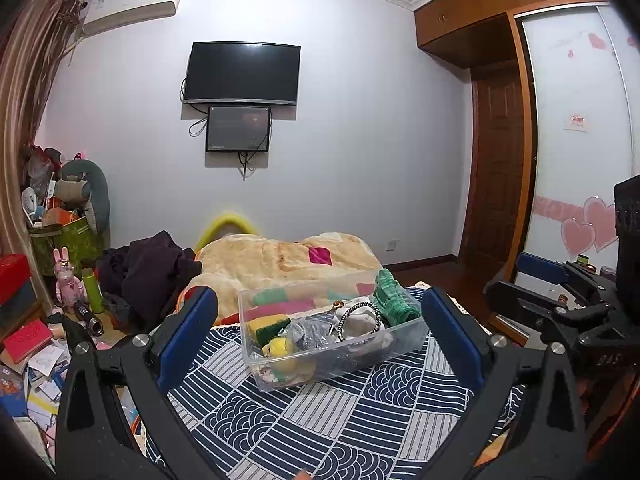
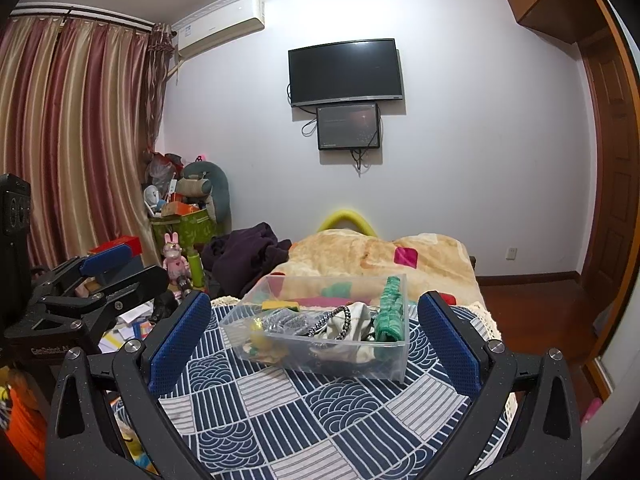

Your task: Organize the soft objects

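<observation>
A clear plastic bin (image 1: pixel 416 330) (image 2: pixel 394 346) sits on the blue-and-white patterned bedspread (image 1: pixel 320 420) (image 2: pixel 320 408). Inside lie a green knitted cloth (image 1: pixel 394 294) (image 2: pixel 388 308), a yellow-green sponge (image 1: pixel 270 326), a yellow plush toy (image 1: pixel 280 348) (image 2: pixel 258 330), a white pouch with a beaded band (image 1: pixel 360 320) (image 2: pixel 344 322) and a grey bag. My left gripper (image 1: pixel 320 316) is open and empty, its fingers either side of the bin. My right gripper (image 2: pixel 314 320) is open and empty, also framing the bin. Each gripper shows at the other view's edge.
A beige blanket (image 1: pixel 280 258) (image 2: pixel 380 252) and dark clothes (image 1: pixel 148 268) (image 2: pixel 244 256) lie on the bed behind the bin. Cluttered books, toys and a green box (image 1: pixel 68 240) fill the floor at left. A wardrobe (image 1: pixel 576 120) and door stand at right.
</observation>
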Available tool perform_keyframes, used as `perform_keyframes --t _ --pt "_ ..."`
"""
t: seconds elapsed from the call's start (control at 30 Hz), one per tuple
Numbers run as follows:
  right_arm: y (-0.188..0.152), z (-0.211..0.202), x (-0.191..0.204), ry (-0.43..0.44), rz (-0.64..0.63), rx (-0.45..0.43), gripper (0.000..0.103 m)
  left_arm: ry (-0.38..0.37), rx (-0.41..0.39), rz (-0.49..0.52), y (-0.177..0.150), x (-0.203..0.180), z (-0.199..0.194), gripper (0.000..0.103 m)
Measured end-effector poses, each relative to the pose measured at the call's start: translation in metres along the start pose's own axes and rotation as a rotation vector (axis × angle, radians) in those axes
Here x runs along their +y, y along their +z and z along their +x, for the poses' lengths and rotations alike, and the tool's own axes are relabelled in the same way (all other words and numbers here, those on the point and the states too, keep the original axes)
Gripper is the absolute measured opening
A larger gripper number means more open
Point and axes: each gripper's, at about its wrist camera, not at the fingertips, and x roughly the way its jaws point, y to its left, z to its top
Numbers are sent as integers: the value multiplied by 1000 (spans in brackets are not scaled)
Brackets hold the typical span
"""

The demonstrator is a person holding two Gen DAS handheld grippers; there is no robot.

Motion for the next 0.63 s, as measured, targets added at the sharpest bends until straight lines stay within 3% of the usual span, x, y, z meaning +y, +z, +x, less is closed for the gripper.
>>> perform_keyframes --t 0.63 --pt "-2 0 2 -3 3 8 103 -2 25 -9 0 3 2 103"
